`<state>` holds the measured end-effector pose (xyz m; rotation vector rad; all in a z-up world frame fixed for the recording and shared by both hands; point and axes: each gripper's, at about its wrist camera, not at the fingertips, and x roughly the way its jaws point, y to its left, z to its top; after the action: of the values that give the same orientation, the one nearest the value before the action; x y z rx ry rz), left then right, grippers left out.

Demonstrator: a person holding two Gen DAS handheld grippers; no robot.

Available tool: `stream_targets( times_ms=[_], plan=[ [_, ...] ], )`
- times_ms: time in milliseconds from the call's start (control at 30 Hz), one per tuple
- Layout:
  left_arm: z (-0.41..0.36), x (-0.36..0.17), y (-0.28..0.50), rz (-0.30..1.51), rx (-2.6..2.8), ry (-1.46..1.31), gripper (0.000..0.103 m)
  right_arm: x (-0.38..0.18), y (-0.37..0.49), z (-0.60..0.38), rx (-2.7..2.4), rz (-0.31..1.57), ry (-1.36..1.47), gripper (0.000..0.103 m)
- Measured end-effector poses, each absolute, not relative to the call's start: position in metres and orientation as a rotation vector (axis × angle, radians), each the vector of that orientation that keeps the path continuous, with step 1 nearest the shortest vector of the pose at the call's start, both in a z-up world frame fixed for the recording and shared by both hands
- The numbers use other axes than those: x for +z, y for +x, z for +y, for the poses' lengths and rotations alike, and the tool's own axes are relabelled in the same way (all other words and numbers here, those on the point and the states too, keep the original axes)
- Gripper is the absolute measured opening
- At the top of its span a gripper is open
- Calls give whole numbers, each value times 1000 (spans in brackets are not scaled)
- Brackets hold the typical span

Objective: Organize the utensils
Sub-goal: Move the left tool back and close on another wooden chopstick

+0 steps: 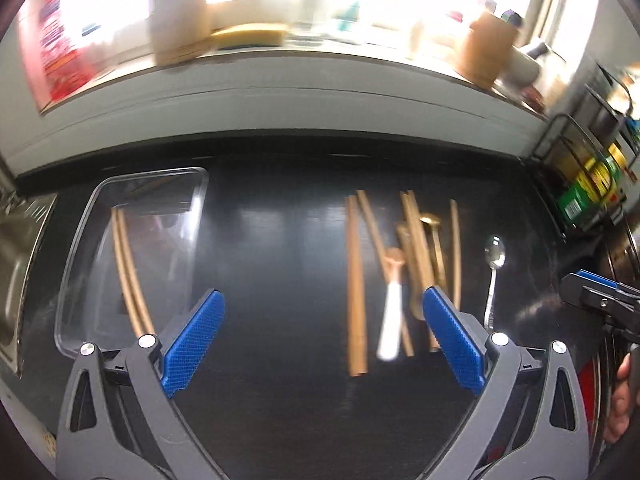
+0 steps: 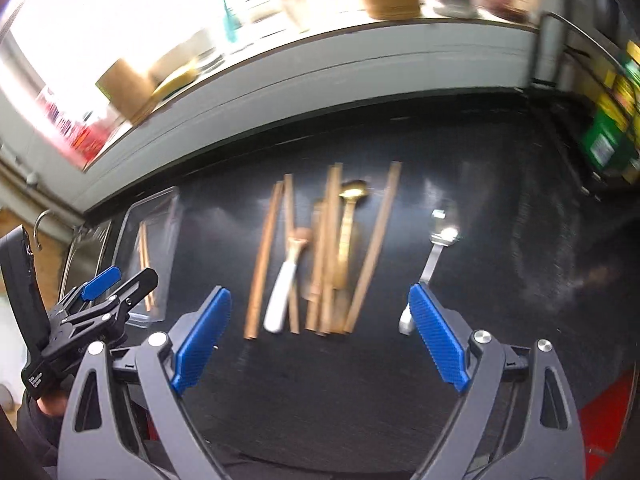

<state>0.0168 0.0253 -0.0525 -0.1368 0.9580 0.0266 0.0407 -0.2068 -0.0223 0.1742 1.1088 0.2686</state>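
We hold both grippers' jaws wide apart, empty: left gripper, right gripper. Chopsticks and spoons lie mid-worktop; two chopsticks sit in the tray near its left edge.

1. A black worktop runs below a white windowsill.
2. On the windowsill stand a yellow sponge and a wooden holder.
3. A wire rack sits at the worktop's right end.
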Motion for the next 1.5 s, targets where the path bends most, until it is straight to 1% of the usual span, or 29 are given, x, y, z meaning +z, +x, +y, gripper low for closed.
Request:
stream_targets(
  times_ms=[200, 400, 800, 933, 1200, 1333, 1367, 1433, 1500],
  plan=[
    [-2, -59, 23, 971, 16, -92, 97, -22, 32, -244, 251, 1097, 212, 88],
    [5, -77, 33, 992, 53, -53, 97, -22, 35, -243, 265, 1094, 220, 88],
    [20, -162, 80, 1071, 33, 23, 97, -34, 73, -230, 268, 1105, 193, 88],
    [26, -179, 95, 1098, 19, 34, 97, -51, 93, -228, 234, 1127, 170, 88],
    [32, -205, 115, 1140, -27, 33, 98, -109, 130, -212, 147, 1251, 69, 88],
    [32, -205, 116, 1108, -33, 47, 98, -135, 137, -201, 122, 1305, 8, 87],
    [32, -205, 116, 1105, -35, 47, 98, -141, 140, -199, 116, 1314, -5, 86],
    [34, -206, 113, 1090, -41, 49, 97, -151, 145, -195, 105, 1328, -21, 74],
    [33, -205, 111, 1082, -42, 46, 97, -160, 152, -194, 88, 1342, -29, 69]
  ],
)
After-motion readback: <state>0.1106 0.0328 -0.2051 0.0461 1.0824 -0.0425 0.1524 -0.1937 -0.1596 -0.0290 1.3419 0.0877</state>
